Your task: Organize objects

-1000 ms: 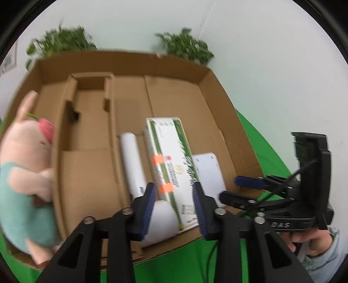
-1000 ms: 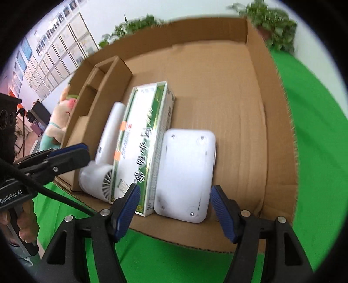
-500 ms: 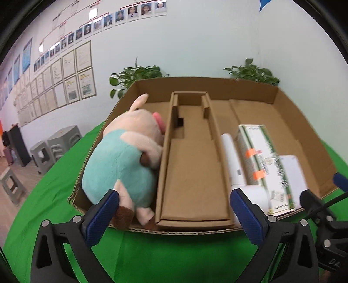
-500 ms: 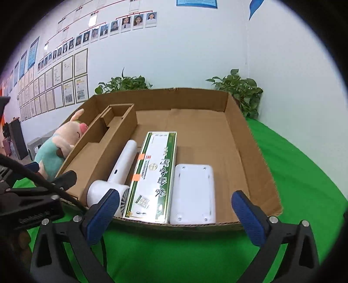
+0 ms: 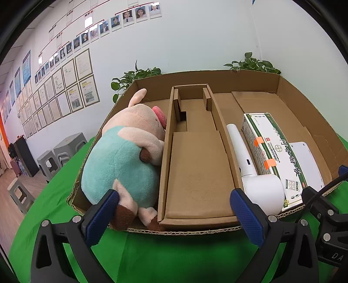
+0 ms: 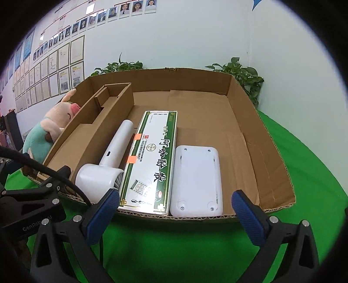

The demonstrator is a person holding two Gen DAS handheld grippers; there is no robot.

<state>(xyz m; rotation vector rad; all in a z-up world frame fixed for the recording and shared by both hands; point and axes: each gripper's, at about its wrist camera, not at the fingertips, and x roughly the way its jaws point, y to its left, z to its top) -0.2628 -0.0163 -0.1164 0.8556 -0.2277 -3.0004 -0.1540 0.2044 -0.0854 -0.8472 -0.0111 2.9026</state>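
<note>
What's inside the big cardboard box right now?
The cardboard box holds a plush pig at the left end, a cardboard insert, a white hair dryer, a green-and-white carton and a flat white device. Anything beneath them is covered.

Ahead of my claws stands a pale wall. A row of portrait photos runs high along it, and framed certificates spread off to my left. Leafy green plants sit at the wall's foot. Green cloth covers the surface under me. Far left, grey plastic stools stand on a wooden floor.
</note>
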